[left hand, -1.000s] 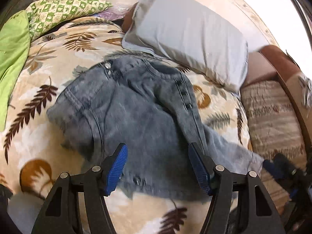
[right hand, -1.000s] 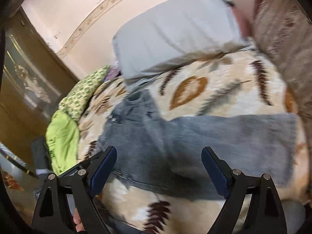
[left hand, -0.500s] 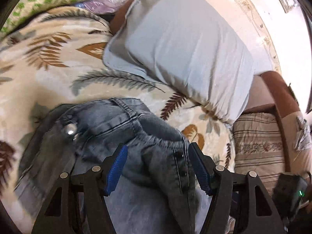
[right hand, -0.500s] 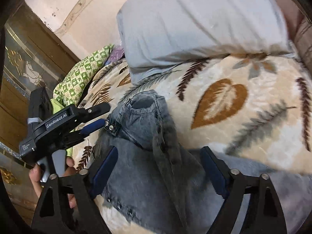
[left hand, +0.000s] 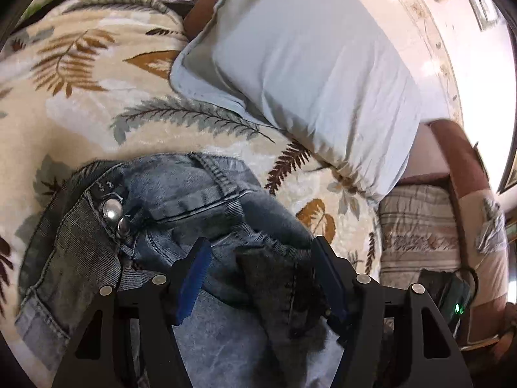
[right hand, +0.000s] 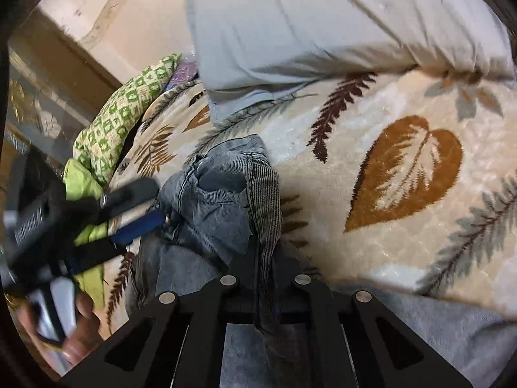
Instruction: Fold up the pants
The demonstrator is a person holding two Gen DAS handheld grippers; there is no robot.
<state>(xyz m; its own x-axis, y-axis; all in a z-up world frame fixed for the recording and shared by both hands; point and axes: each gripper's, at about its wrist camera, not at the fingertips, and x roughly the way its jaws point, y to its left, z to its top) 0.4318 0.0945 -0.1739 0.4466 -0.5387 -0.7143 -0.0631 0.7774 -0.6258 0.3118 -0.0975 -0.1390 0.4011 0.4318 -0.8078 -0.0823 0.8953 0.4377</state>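
Grey-blue jeans (left hand: 181,207) lie on the leaf-patterned blanket (left hand: 80,103), waistband and metal button (left hand: 112,210) toward the pillow. My left gripper (left hand: 263,274) is open, its blue pads on either side of a raised fold of the waistband. In the right wrist view the jeans (right hand: 219,203) bunch up, and my right gripper (right hand: 266,258) is shut on a ridge of the waistband seam. The left gripper (right hand: 135,213) shows there, blurred, at the jeans' left side.
A pale blue pillow (left hand: 307,74) lies just beyond the jeans. A green patterned cushion (right hand: 126,110) and a lime cloth (right hand: 80,181) sit at the left bed edge. A striped brown cushion (left hand: 420,226) is on the right. The wall is behind.
Both grippers moved in closer to the waistband. The right gripper closed on the waistband seam; the left stayed open around a fold.
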